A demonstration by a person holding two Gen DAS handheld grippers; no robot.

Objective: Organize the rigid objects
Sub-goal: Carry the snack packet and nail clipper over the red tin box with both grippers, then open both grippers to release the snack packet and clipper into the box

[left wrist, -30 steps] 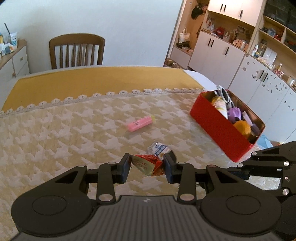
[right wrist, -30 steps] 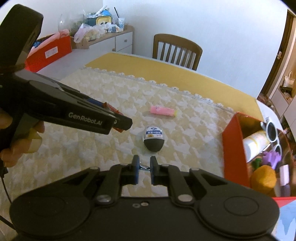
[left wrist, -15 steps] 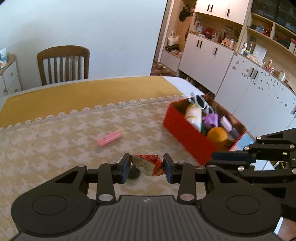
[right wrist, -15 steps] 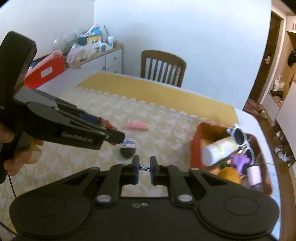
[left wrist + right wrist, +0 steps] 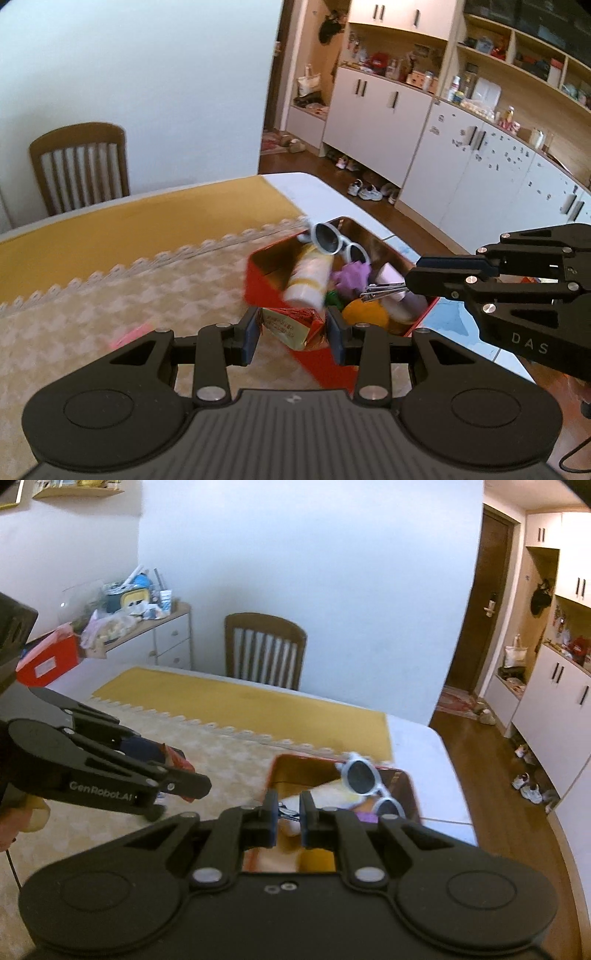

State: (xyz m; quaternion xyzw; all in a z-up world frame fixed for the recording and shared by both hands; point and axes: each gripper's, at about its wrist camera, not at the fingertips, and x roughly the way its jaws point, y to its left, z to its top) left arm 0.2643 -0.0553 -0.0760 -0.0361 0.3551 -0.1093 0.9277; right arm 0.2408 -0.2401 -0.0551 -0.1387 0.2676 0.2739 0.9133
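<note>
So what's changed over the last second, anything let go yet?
Nothing released. Both grippers have swung toward the red box: the left gripper, shut on the red packet, is now at its near wall, and the right gripper, holding a small metal clip, hangs over it. Box contents unchanged.

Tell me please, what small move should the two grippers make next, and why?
Probably carry both a little further until they are over the red box, then lower and release. The left gripper is shut on a red-and-yellow packet just short of the box's near wall; the right gripper pinches a small metal clip already above the contents.
</note>
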